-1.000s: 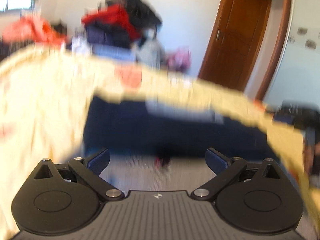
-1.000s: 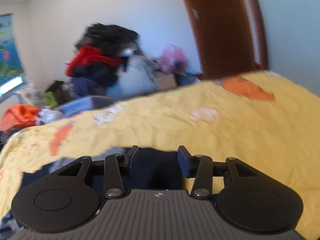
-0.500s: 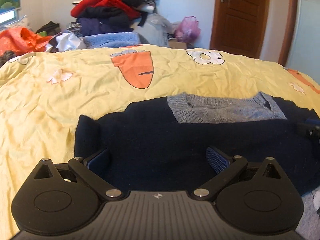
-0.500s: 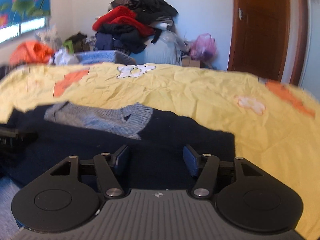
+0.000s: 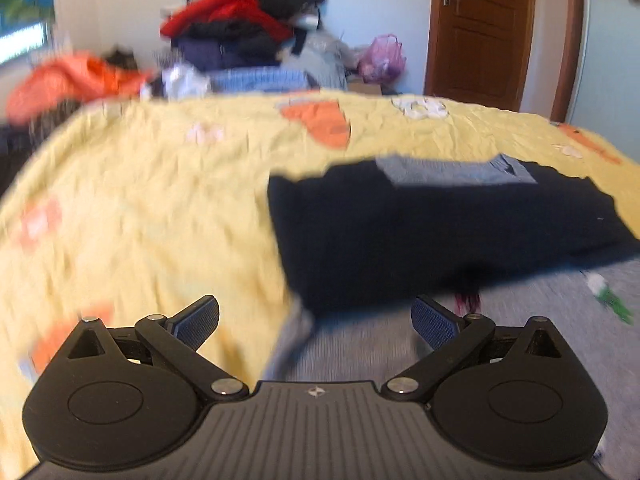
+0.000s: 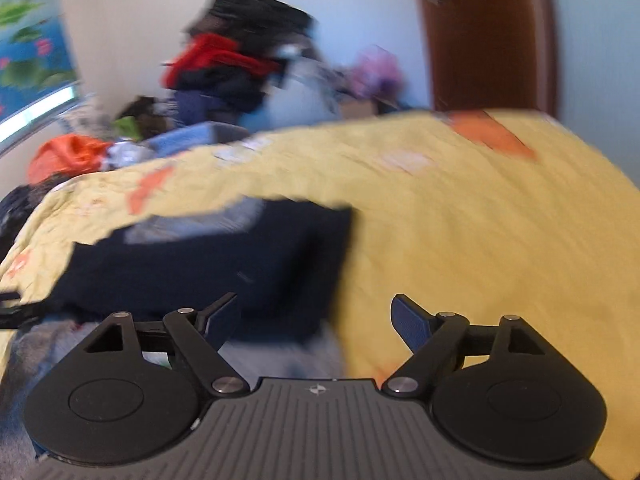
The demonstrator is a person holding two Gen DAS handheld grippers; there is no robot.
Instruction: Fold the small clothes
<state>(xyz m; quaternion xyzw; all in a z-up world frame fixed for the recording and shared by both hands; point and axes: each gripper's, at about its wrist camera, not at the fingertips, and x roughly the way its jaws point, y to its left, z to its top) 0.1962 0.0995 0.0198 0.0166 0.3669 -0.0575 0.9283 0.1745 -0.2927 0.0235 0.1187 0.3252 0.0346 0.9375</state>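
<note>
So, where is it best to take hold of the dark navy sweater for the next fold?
Probably at its two near corners, one gripper each, coming from the near edge. The navy sweater lies flat on the yellow bedspread, and that edge is nearest both open grippers.

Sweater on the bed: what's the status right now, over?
Left tool open, empty. Right tool opening, nothing between its fingers. Navy sweater folded over on yellow bedspread. Nothing in the way.

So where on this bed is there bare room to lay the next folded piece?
Bare yellow sheet lies left of the navy sweater, and more of it on the sweater's other side in the right wrist view. A grey garment fills the near edge; the clothes pile crowds the area beyond the bed.
</note>
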